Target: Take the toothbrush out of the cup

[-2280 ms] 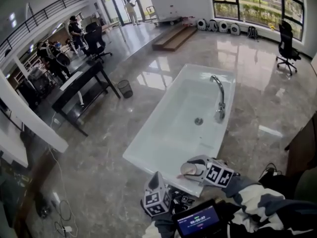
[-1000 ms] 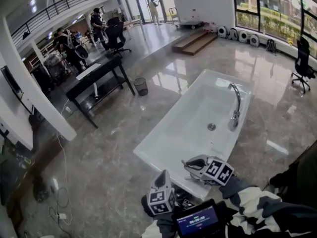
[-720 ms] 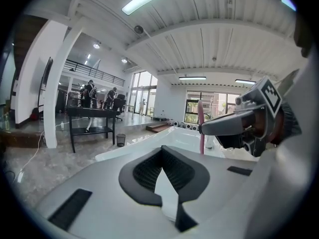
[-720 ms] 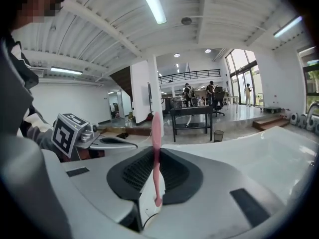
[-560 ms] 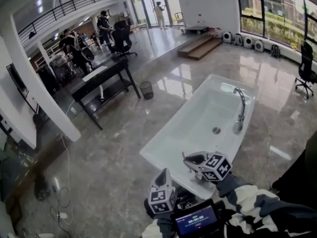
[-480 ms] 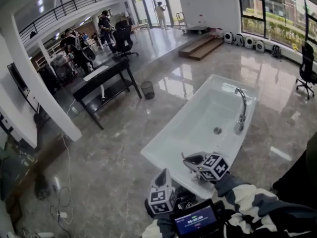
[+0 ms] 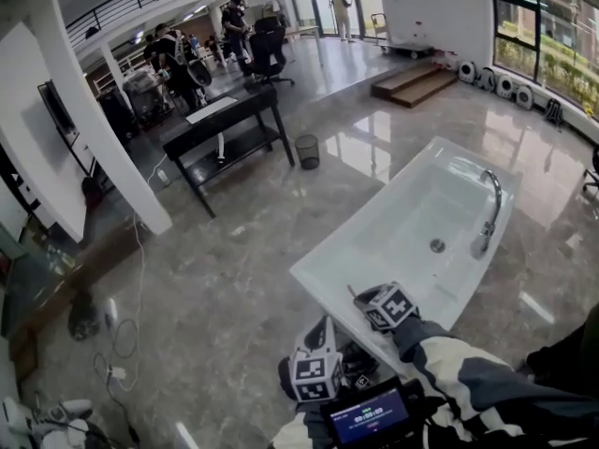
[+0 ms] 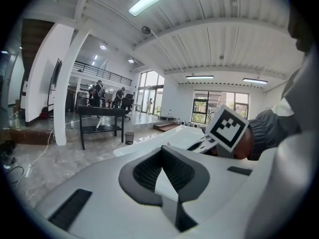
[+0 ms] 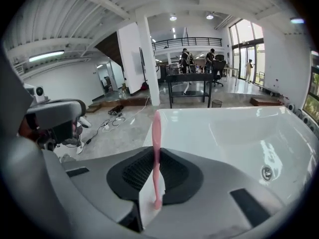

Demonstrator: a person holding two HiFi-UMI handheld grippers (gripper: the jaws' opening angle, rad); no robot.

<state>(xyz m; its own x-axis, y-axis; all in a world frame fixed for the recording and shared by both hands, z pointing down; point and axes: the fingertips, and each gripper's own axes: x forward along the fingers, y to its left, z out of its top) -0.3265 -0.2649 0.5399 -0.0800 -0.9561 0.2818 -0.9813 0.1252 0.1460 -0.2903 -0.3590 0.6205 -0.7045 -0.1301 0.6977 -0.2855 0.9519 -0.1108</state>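
Right gripper clamps toothbrush; left gripper pinched together, empty. Keep squeeze firm, lay it gently on tub rim.

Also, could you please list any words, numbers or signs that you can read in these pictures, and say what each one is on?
No text can be read.
Screen at the bottom of the head view: green characters, too small and blurred to read.
Left cube and right cube: black-and-white square markers only, no letters or numbers.
Pink toothbrush: no print visible.
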